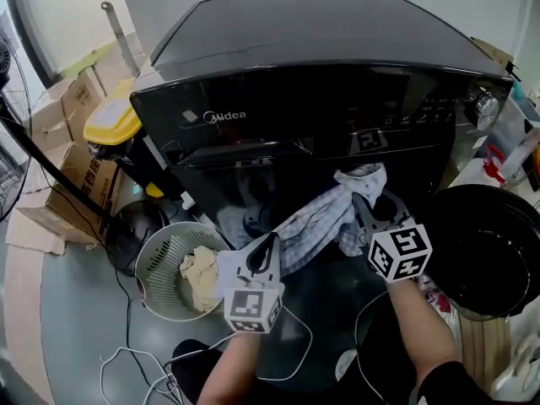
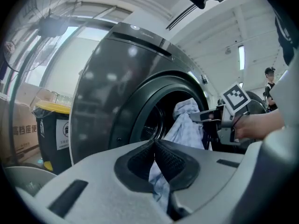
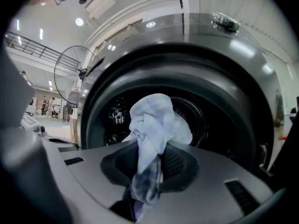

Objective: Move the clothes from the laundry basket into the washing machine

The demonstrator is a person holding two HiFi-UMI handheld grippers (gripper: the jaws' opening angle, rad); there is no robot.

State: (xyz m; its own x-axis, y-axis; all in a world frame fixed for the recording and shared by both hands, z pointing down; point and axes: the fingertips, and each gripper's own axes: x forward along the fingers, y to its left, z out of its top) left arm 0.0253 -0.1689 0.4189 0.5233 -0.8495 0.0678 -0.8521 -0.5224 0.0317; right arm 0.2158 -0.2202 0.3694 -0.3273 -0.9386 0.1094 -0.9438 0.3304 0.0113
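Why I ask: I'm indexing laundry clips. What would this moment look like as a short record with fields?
garment: pale blue checked cloth, stretched between both tongs at the drum opening
left tongs: shut on the cloth's lower end
right tongs: shut on its bunched upper end, facing the open drum
washing machine: dark front-loader, door swung open at the right
laundry basket: on the floor at left, with a beige garment inside
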